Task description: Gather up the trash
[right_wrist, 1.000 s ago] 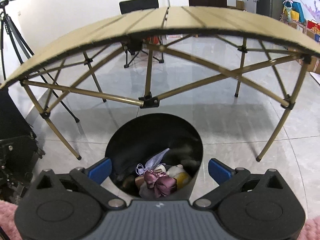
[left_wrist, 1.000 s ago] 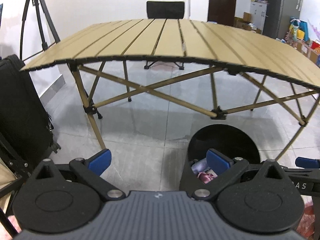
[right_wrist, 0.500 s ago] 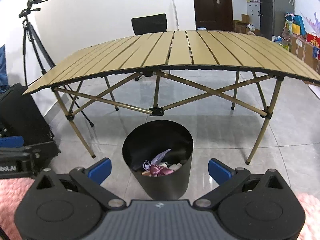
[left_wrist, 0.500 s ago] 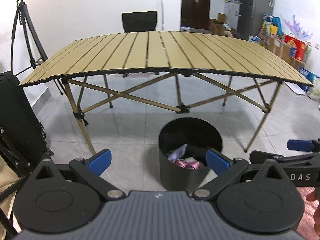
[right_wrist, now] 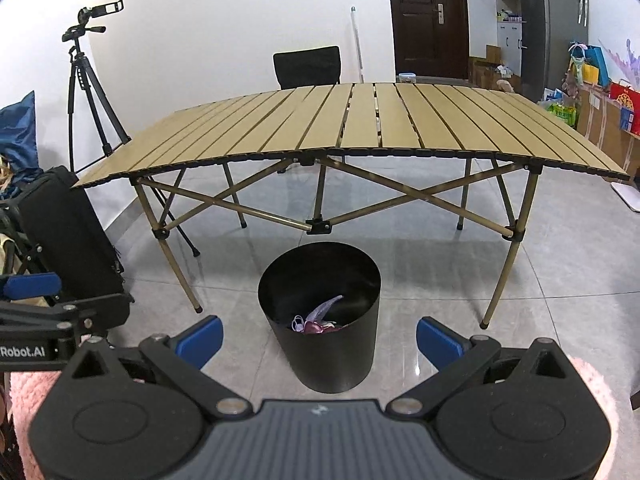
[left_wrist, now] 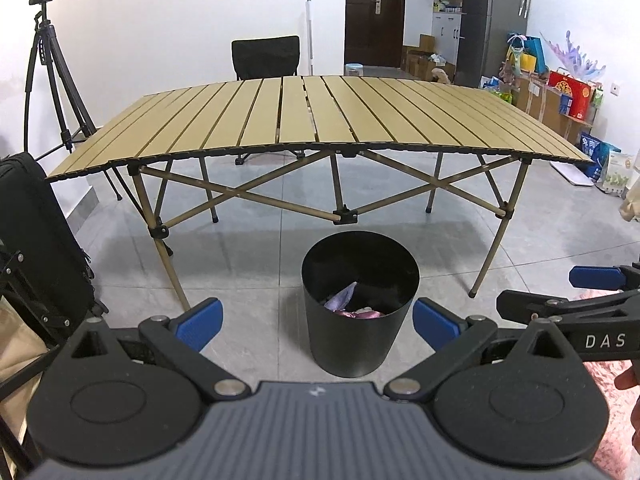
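A black round trash bin (left_wrist: 352,344) stands on the floor in front of the folding table; it also shows in the right wrist view (right_wrist: 328,356). Inside lie pink and lilac scraps of trash (left_wrist: 352,308), also in the right wrist view (right_wrist: 316,322). My left gripper (left_wrist: 318,322) is open and empty, held back from and above the bin. My right gripper (right_wrist: 320,338) is open and empty, at about the same distance. Each gripper shows at the edge of the other's view.
A tan slatted folding table (left_wrist: 320,120) with crossed legs stands behind the bin. A black case (right_wrist: 68,240) sits on the left, a camera tripod (left_wrist: 52,72) behind it. A black chair (left_wrist: 266,58) stands beyond the table. Boxes and bags (left_wrist: 560,92) line the right wall.
Both grippers have pulled back and risen from just over the bin; the bin now looks smaller and the whole tabletop is in view. Both stayed open.
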Tool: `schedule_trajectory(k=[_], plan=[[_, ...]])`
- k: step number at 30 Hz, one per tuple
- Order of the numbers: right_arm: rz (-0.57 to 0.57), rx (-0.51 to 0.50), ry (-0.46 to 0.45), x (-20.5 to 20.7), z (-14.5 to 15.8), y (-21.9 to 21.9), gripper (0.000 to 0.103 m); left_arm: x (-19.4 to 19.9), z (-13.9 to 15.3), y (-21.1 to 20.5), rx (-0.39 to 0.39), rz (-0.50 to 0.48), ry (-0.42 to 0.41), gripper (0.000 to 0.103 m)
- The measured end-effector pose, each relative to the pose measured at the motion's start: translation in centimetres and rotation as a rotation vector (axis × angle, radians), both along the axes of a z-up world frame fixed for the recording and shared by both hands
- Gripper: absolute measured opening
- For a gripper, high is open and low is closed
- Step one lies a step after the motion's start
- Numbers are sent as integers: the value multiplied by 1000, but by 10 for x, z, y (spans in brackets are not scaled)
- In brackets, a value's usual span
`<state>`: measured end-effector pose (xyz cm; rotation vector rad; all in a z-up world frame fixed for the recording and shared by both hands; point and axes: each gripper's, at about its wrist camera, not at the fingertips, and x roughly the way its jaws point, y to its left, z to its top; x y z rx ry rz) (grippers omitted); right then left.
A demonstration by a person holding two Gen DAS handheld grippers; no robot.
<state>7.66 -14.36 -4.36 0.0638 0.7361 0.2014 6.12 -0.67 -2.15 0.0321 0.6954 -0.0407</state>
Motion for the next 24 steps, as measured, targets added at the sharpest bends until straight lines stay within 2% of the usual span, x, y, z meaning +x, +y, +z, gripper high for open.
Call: schedule_trajectory(k=[24], plan=[[11,-6,-23,-8,6,3,103,-3,2,5,-6,5,-10,103]])
